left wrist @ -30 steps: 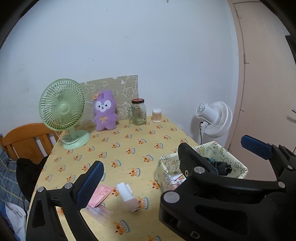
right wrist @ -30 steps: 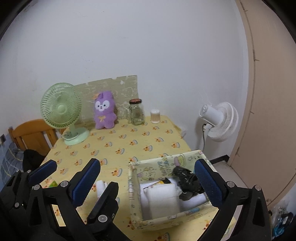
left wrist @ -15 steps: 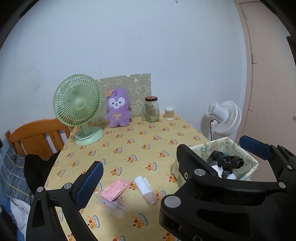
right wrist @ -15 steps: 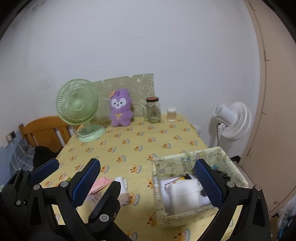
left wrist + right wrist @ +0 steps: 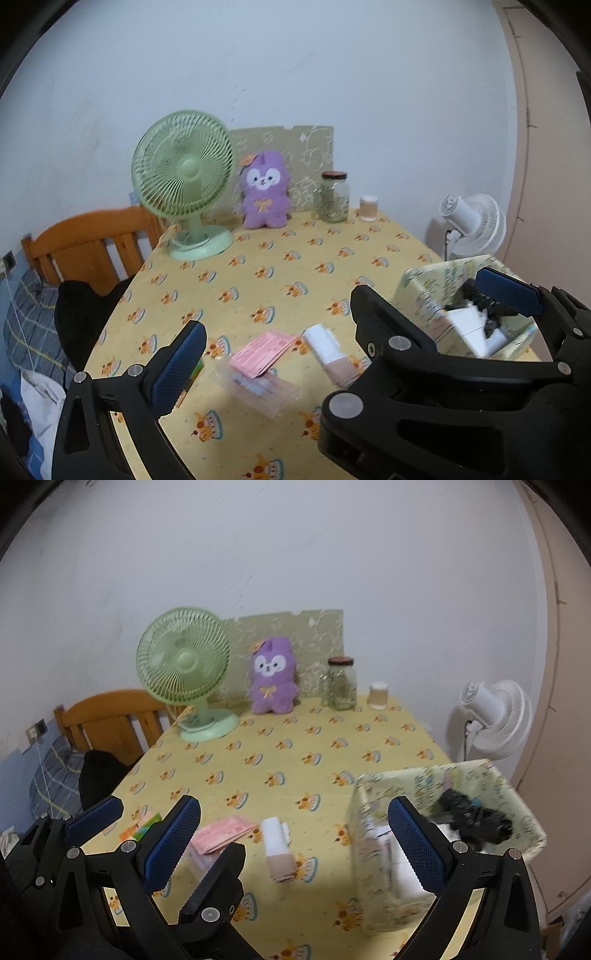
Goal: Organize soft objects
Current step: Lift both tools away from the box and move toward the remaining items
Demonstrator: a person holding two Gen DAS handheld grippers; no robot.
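Hovering above the near edge of the yellow tablecloth (image 5: 280, 258), the left gripper (image 5: 343, 317) has its fingers spread wide with nothing between them, and the right gripper (image 5: 295, 830) is likewise splayed and empty. A rolled white-and-beige cloth (image 5: 277, 845) lies on the tablecloth between the right gripper's fingers in its view, with a pink packet (image 5: 221, 832) just beside it at nine o'clock. The patterned box (image 5: 517, 797) sits at three o'clock of the roll, holding a black bundle (image 5: 472, 818) and white items (blurred). A purple plush (image 5: 264, 190) stands at twelve o'clock, near the green fan (image 5: 184, 177).
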